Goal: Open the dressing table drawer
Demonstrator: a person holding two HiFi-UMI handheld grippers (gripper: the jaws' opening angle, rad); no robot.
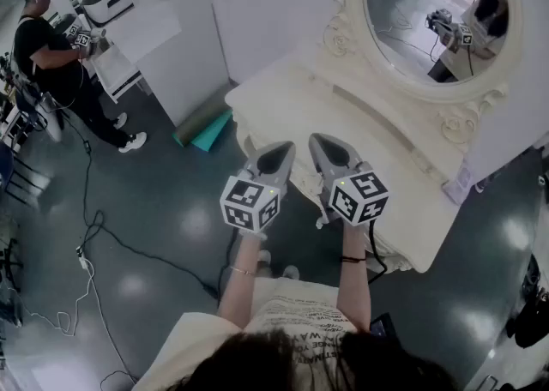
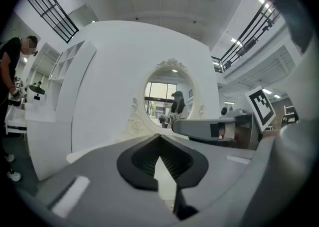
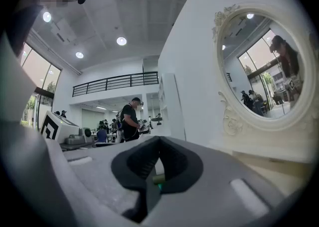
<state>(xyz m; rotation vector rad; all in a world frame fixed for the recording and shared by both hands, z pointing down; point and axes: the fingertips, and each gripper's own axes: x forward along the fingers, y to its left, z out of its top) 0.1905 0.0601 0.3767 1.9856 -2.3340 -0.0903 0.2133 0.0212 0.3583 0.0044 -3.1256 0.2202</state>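
The white dressing table [image 1: 360,123] stands ahead with its oval mirror [image 1: 433,12] at the upper right. Its drawer front is hidden under the tabletop's front edge in the head view. My left gripper [image 1: 279,153] and right gripper [image 1: 326,147] hover side by side, level, with their tips at that front edge. In the left gripper view the left gripper [image 2: 159,136] has its tips together with nothing between them, and the mirror [image 2: 167,96] lies beyond. In the right gripper view the right gripper [image 3: 158,139] is shut and holds nothing, with the mirror [image 3: 264,71] to its right.
A person [image 1: 51,55] with grippers stands at a white desk at the far left. A white partition wall [image 1: 189,29] rises left of the dressing table, with a teal mat [image 1: 206,132] at its foot. Cables [image 1: 86,235] trail over the dark floor.
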